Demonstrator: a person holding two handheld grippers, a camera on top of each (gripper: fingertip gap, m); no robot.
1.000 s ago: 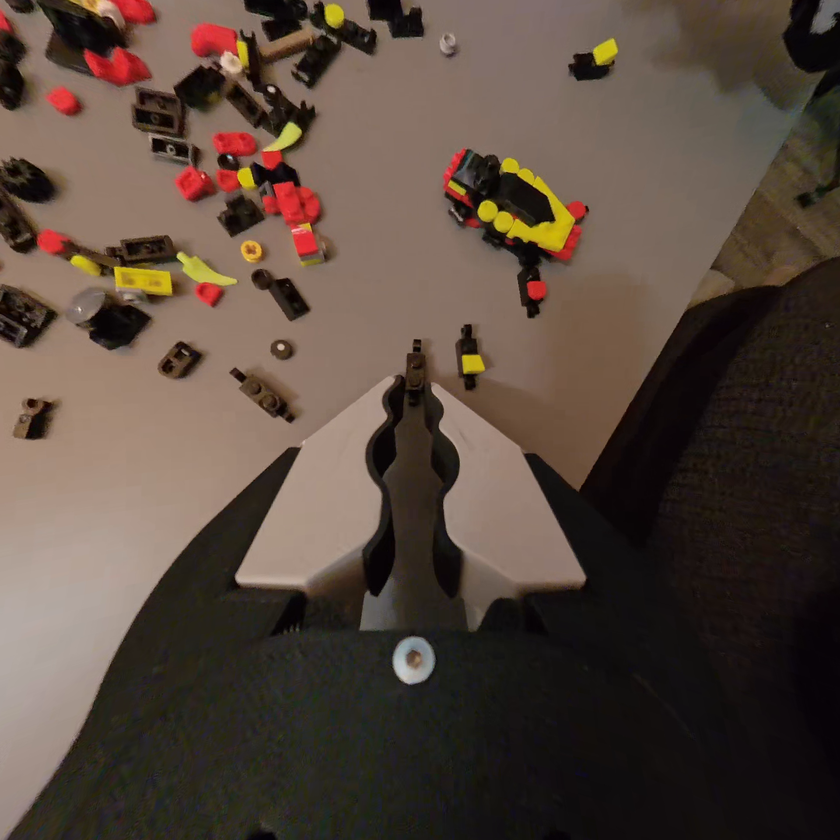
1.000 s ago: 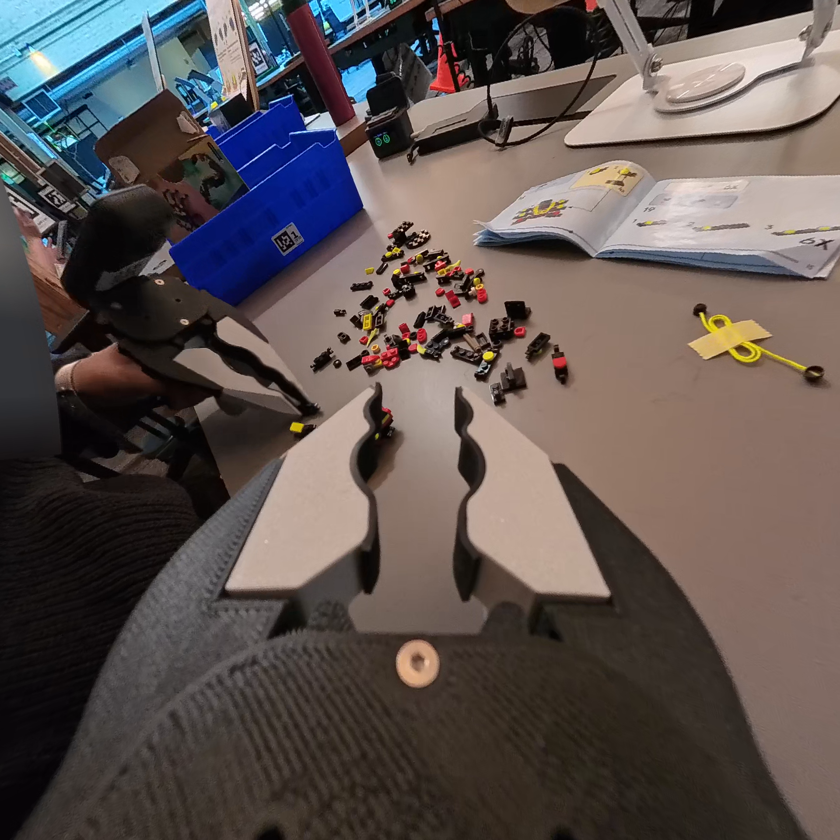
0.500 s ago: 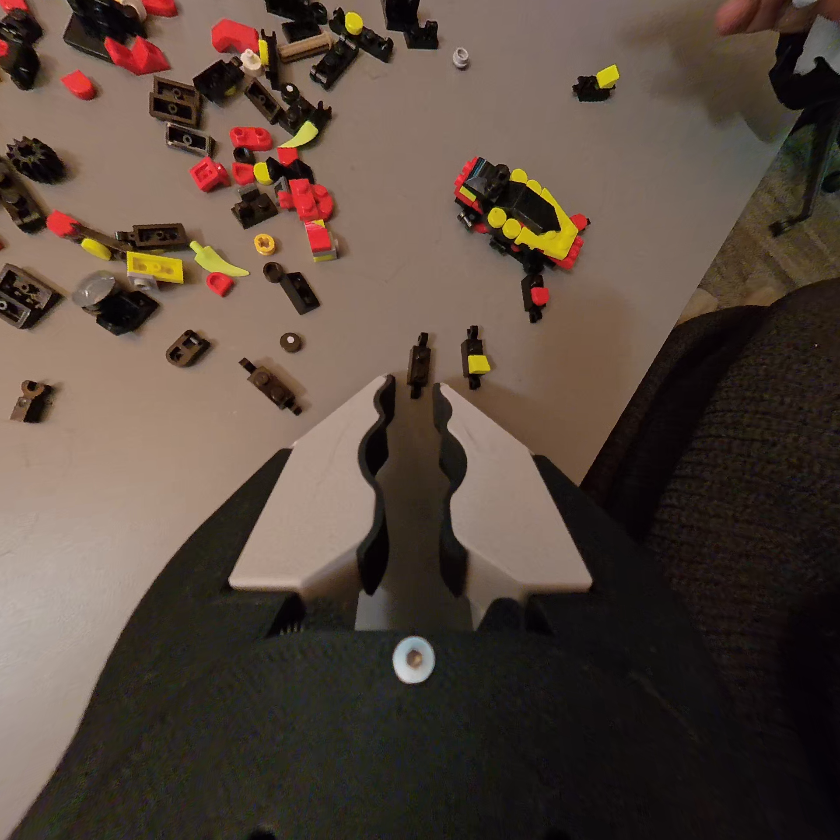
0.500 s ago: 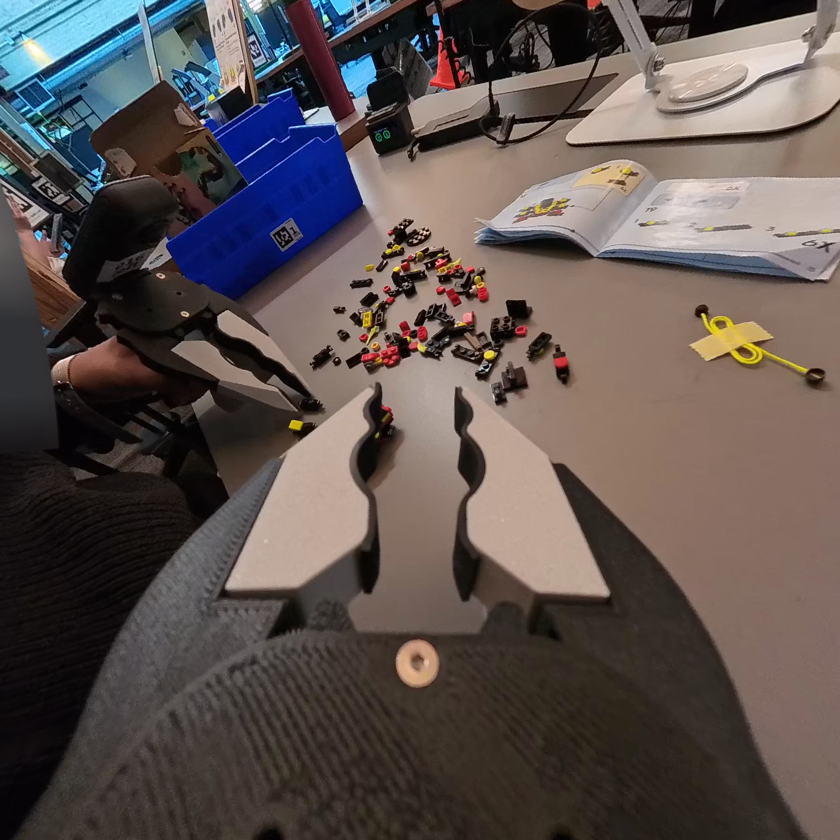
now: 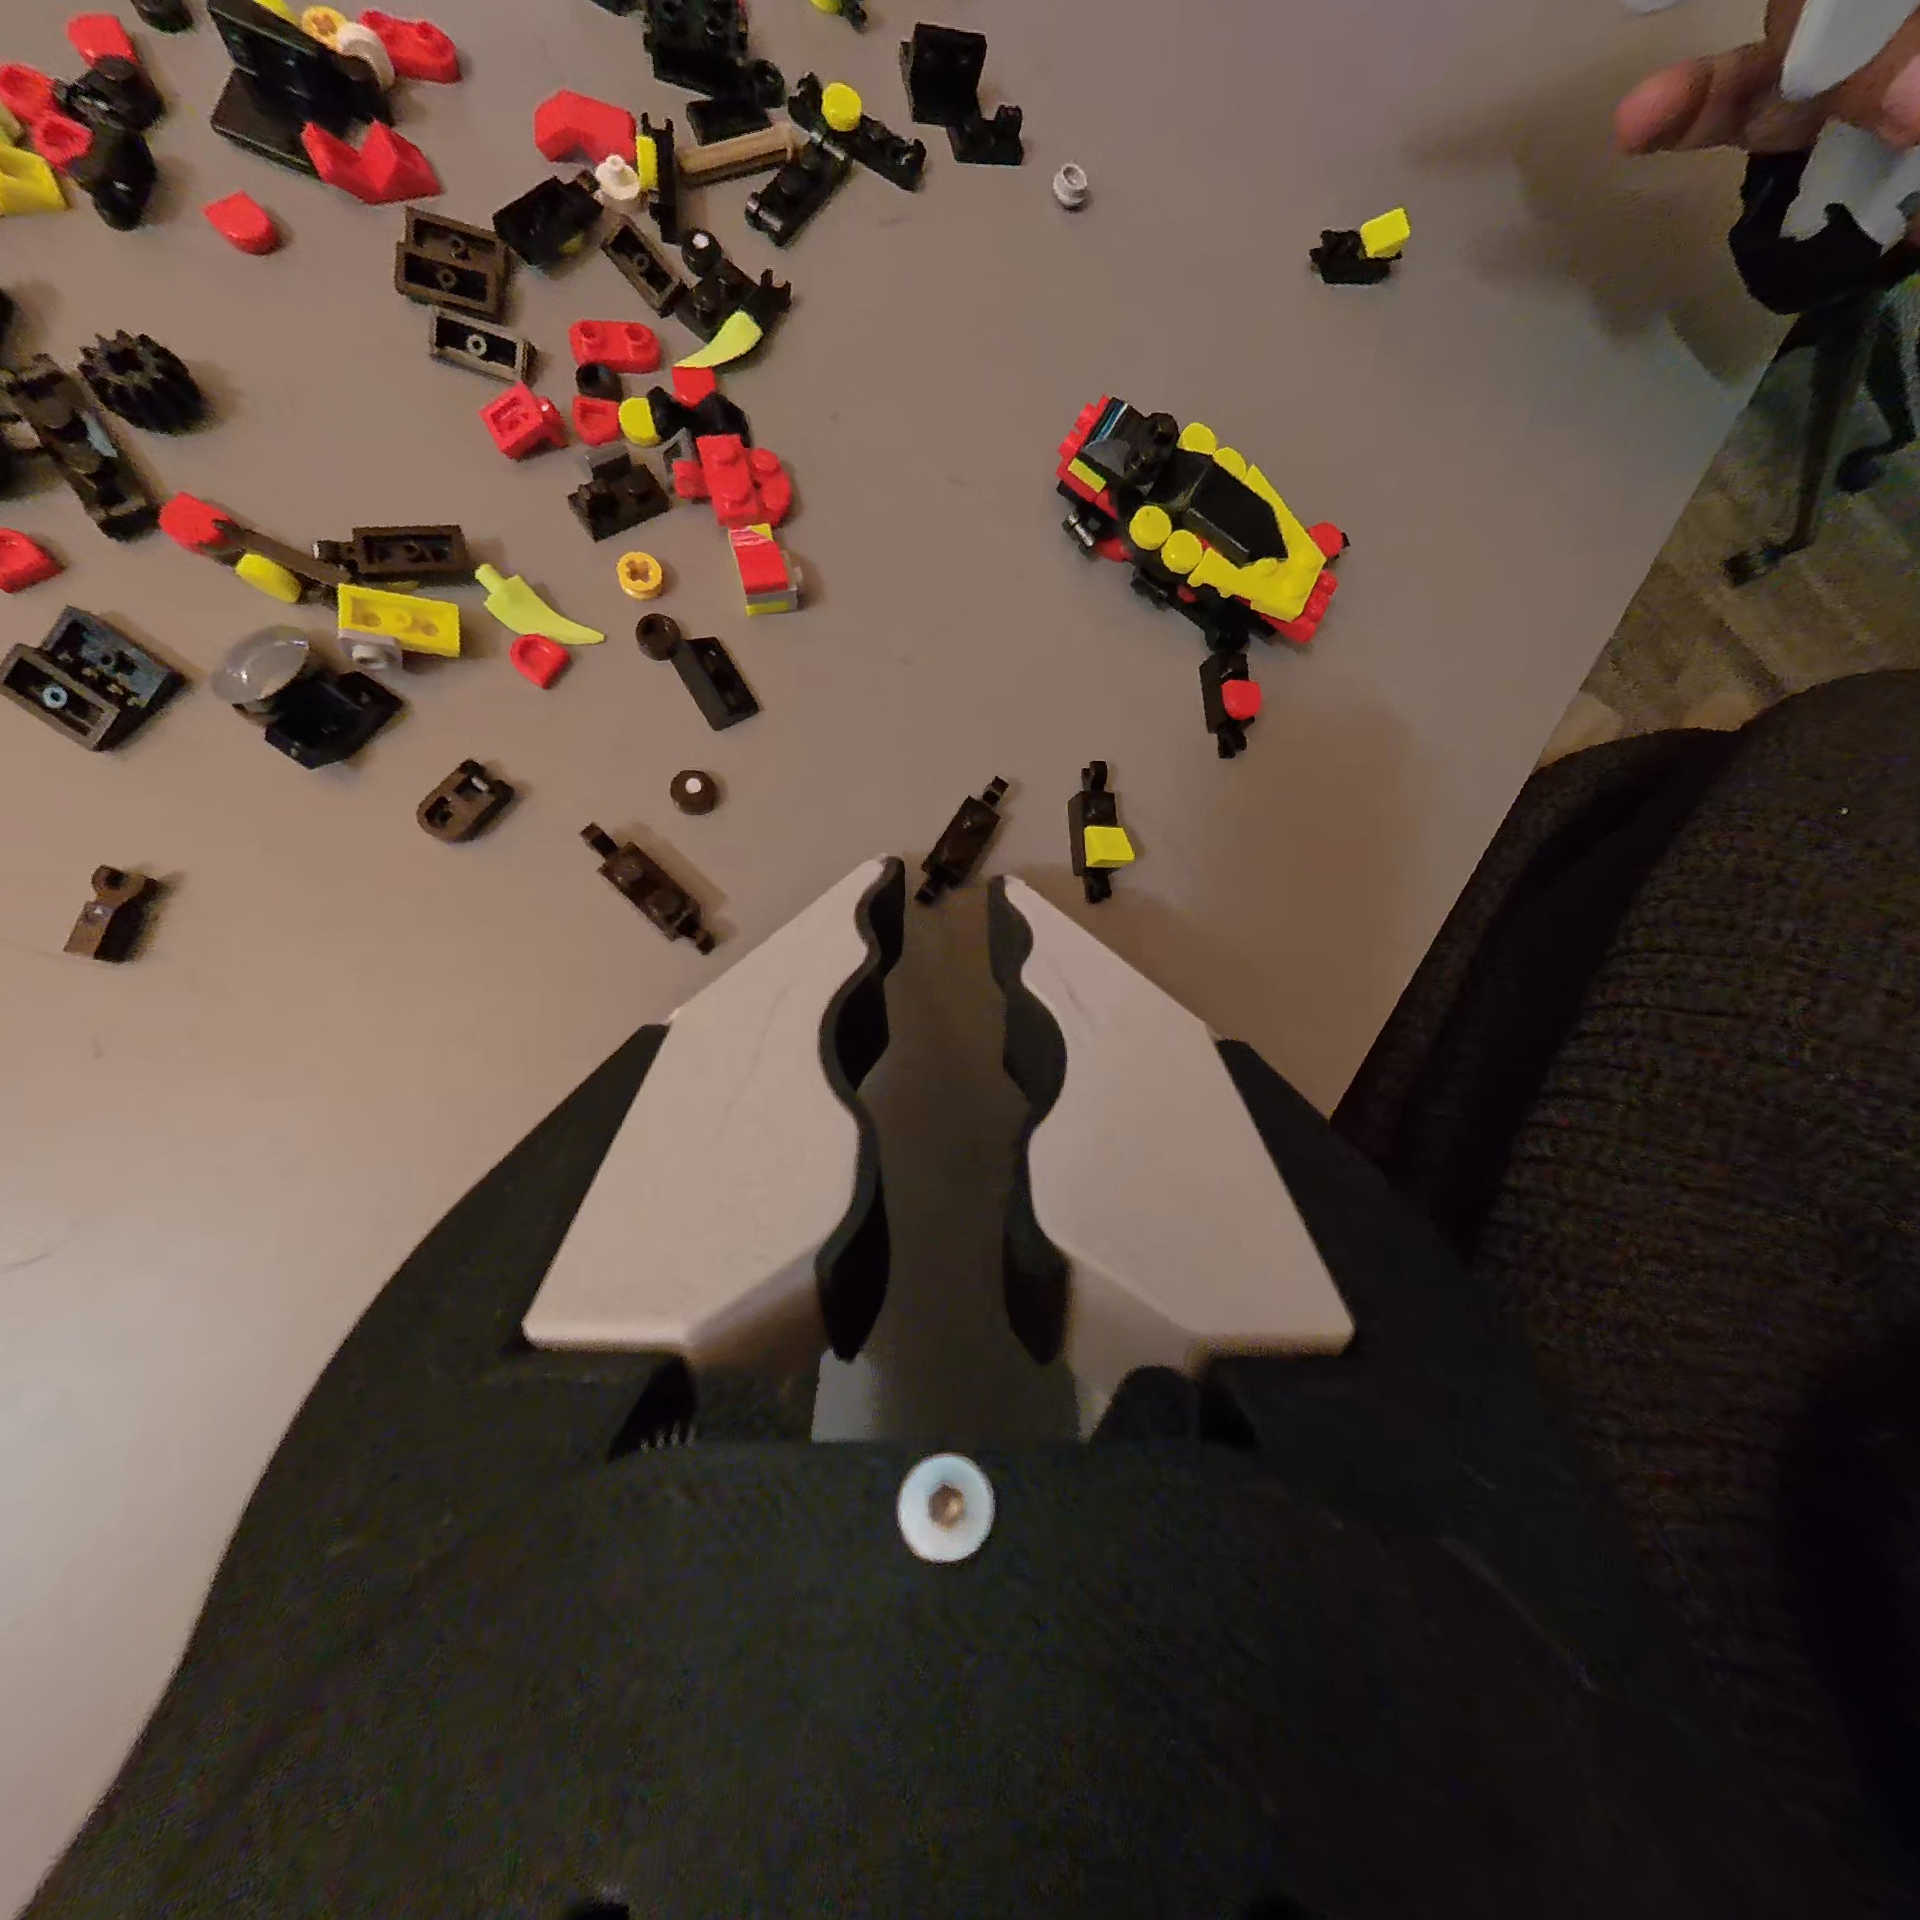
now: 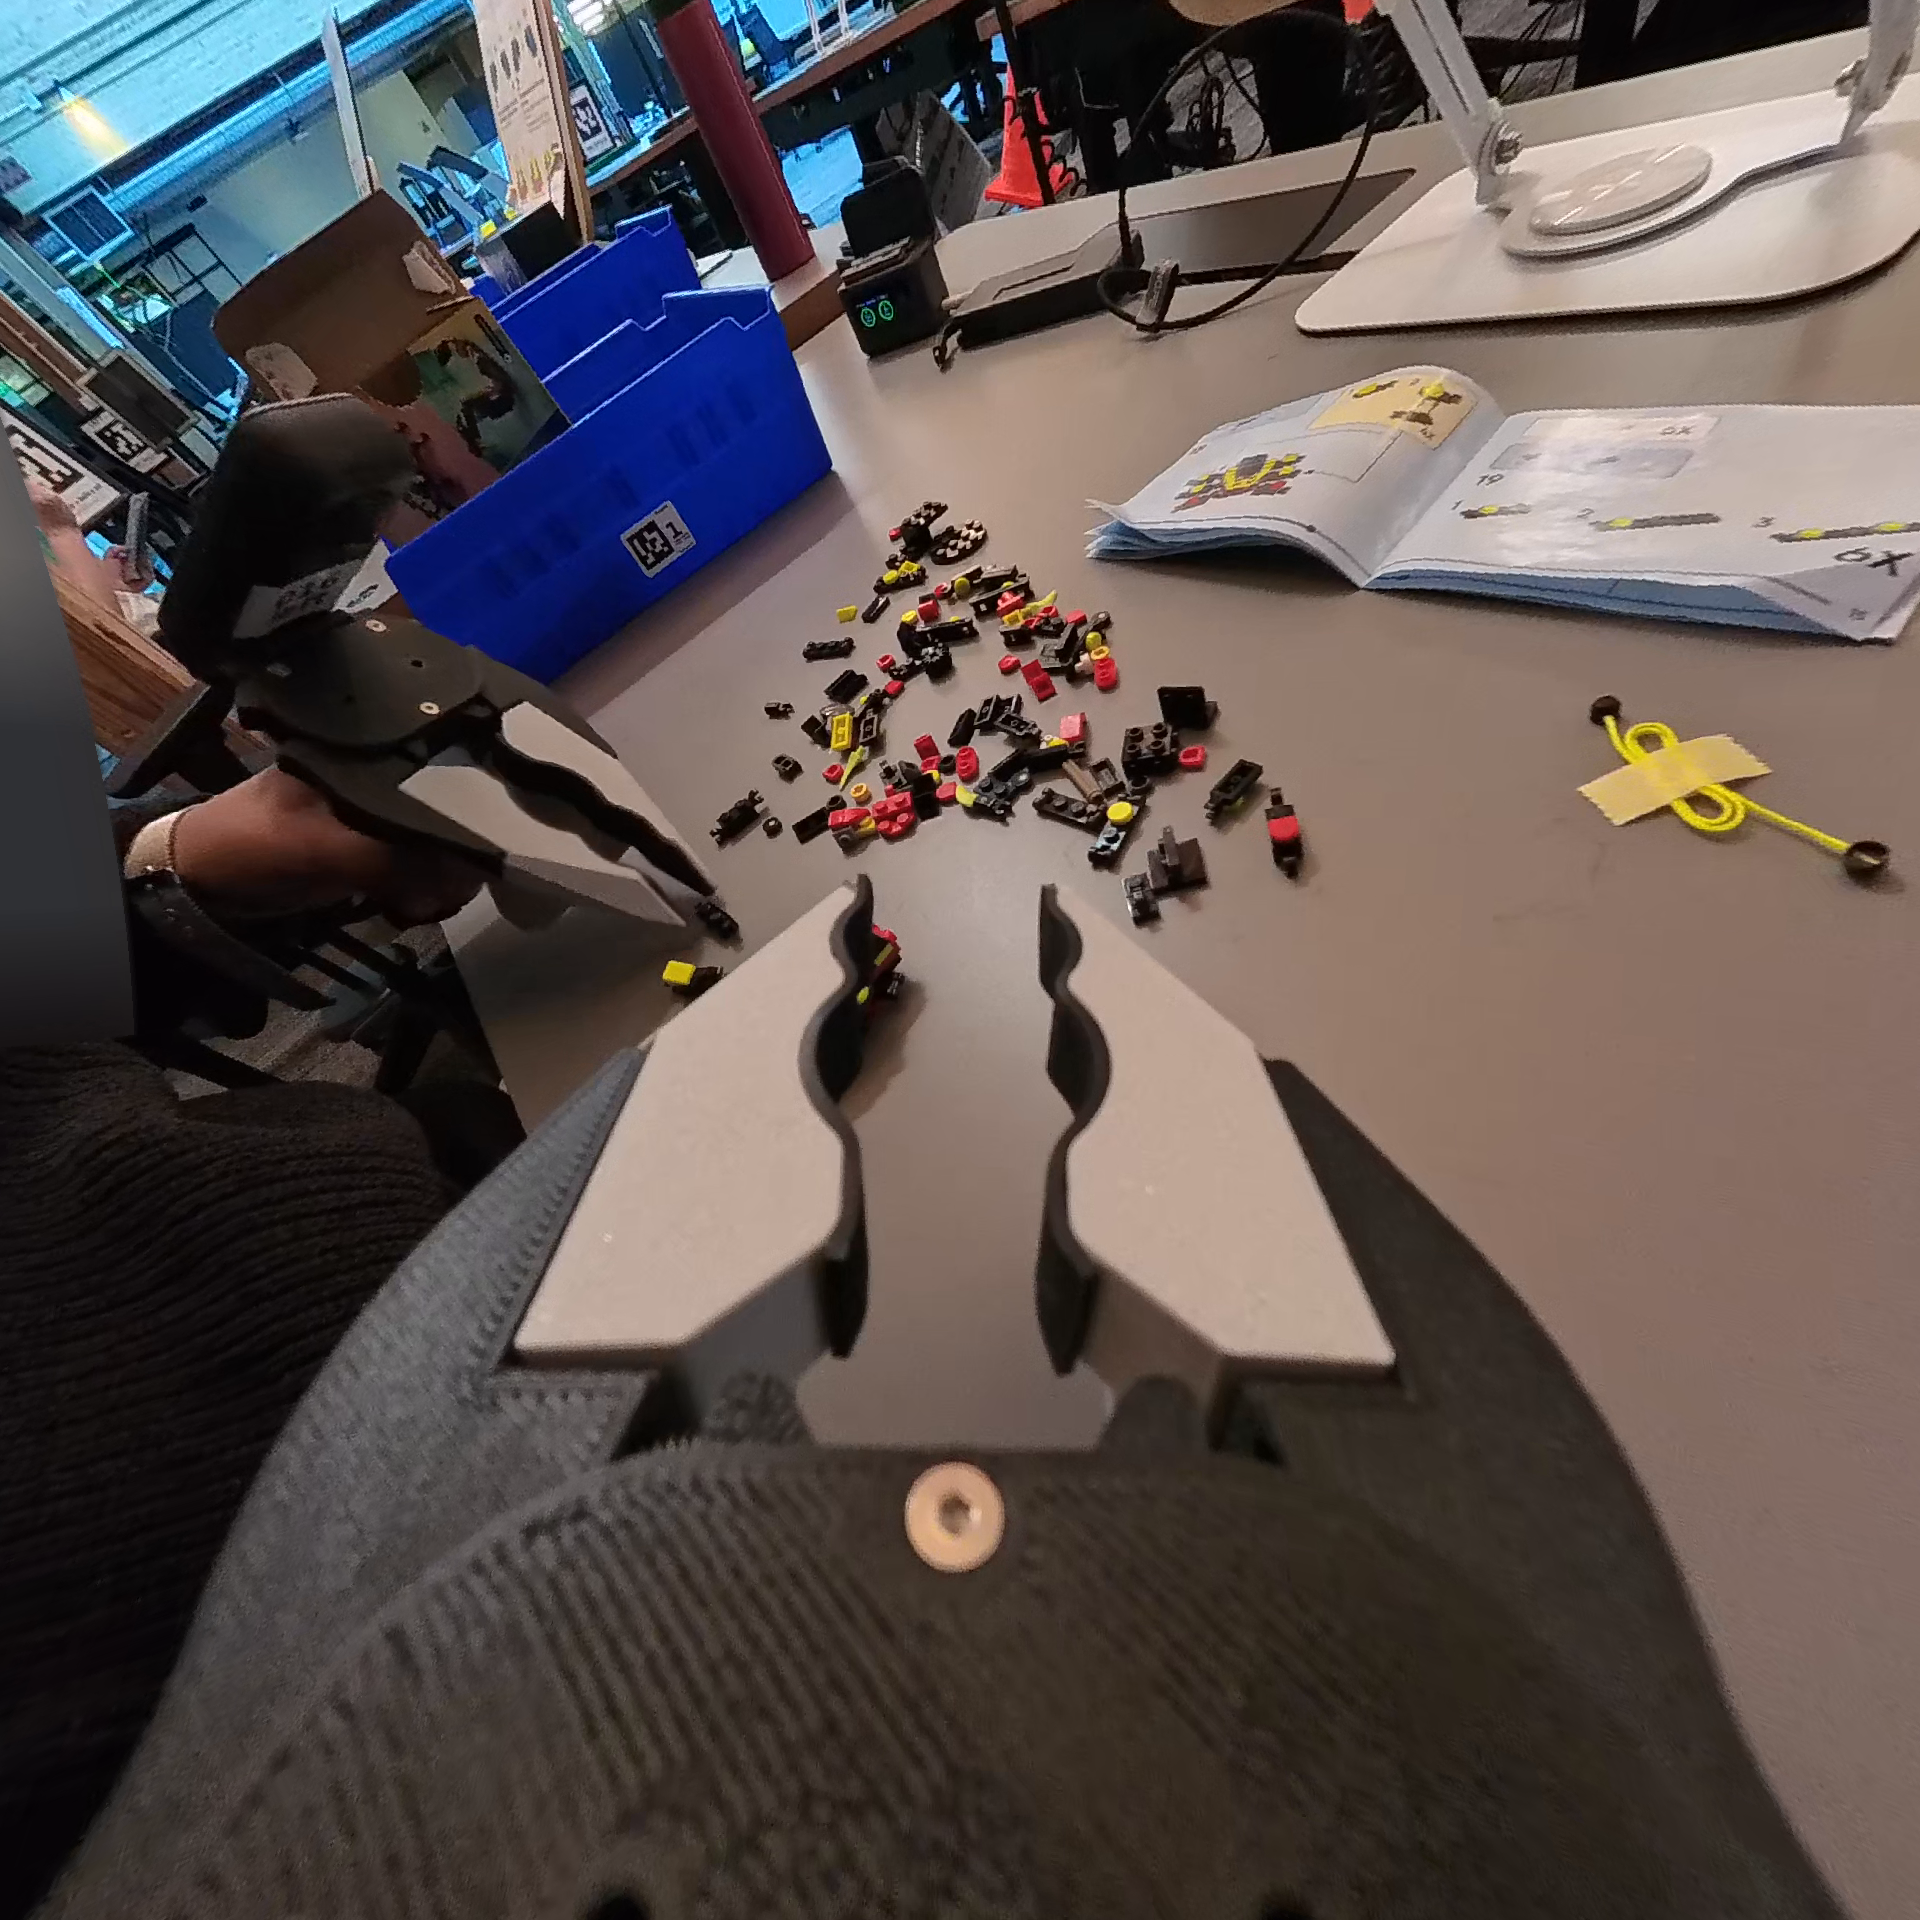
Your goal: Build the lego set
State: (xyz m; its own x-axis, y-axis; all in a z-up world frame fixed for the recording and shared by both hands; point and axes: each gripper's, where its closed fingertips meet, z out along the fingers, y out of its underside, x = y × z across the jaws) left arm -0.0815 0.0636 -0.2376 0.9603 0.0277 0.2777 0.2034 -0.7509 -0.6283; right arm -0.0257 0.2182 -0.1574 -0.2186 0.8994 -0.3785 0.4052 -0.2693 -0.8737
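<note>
Black plastic clip piece [image 5: 964,837] lies loose on the grey table [image 5: 312,1091], just past the left gripper [image 5: 943,885], centre of the left wrist view.
Left gripper's jaws stand slightly apart, gripping nothing; right gripper [image 6: 951,902] gapes wider, also bare, the built model [image 6: 875,971] just behind its left finger. The piece looks light, stiff and slick; its long flat sides seem best to pinch.
</note>
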